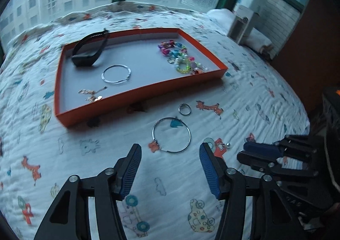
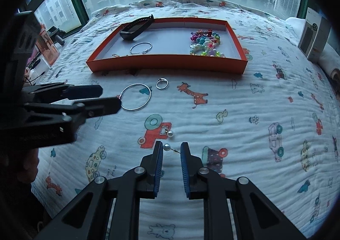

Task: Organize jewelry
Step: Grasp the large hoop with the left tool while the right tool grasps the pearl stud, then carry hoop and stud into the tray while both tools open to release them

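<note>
1. Your left gripper (image 1: 170, 150) has its jaws spread with nothing between the pads. It hovers over the printed quilt (image 1: 63, 165), tips pointing at the large silver hoop (image 1: 171, 135).
2. That hoop lies flat on the quilt just beyond your left fingertips, in front of the orange tray (image 1: 140, 93). A small silver ring (image 1: 184, 109) sits between the hoop and the tray's near wall.
3. Your right gripper (image 2: 171, 148) has its jaws drawn close together around a pearl pin (image 2: 167, 147). The pearl sits by the left pad and the thin pin runs toward the right pad; you cannot tell whether the pads actually press it.
4. A second pearl earring (image 2: 170, 133) lies loose on the quilt just beyond the right gripper's tips, on the red tractor print.
5. Inside the tray rest a black wristband (image 1: 90, 49), a silver bangle (image 1: 116, 74), a gold chain piece (image 1: 91, 93) and a heap of coloured beads (image 1: 180, 57).
</note>
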Available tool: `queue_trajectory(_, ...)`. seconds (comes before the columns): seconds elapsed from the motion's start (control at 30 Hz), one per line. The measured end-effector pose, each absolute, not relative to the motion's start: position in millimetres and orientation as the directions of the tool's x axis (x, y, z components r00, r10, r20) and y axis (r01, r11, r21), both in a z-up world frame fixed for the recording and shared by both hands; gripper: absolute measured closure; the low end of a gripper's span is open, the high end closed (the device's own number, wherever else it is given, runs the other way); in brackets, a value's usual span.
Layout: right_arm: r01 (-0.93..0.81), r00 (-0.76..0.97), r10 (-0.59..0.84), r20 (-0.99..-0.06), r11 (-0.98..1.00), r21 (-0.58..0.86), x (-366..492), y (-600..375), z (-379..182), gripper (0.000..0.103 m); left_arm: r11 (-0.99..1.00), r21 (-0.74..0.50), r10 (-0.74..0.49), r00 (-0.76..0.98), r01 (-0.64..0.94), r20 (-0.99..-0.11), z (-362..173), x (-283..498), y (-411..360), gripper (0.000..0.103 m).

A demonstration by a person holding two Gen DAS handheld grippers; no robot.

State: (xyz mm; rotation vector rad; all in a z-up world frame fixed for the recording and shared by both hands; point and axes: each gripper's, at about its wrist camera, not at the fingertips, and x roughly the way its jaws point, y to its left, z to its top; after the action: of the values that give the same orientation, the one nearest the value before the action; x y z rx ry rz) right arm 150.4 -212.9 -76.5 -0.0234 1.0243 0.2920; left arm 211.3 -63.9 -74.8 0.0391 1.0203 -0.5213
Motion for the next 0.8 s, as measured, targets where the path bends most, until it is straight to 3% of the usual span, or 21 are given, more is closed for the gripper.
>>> queue_trajectory(0.53,-0.305,0.524,0.270,-0.808,0.945,0.118,176.7,-248.1,-54.2,0.084,0.845,-0.037,-0.294,0.406,0.533,-0.865,-97.5,235.7,-102.0,0.037)
queue_trajectory(0.7,-0.312,0.530,0.280,-0.801,0.942,0.122,183.3,-253.6,-50.0,0.084,0.846,-0.015,-0.282,0.423,0.532,-0.861,-97.7,236.5,-103.7,0.050)
queue_trajectory(0.8,-0.318,0.532,0.284,-0.798,0.940,0.122,183.6,-253.3,-48.9,0.084,0.850,-0.010,-0.277,0.433,0.526,-0.858,-97.4,235.9,-103.1,0.051)
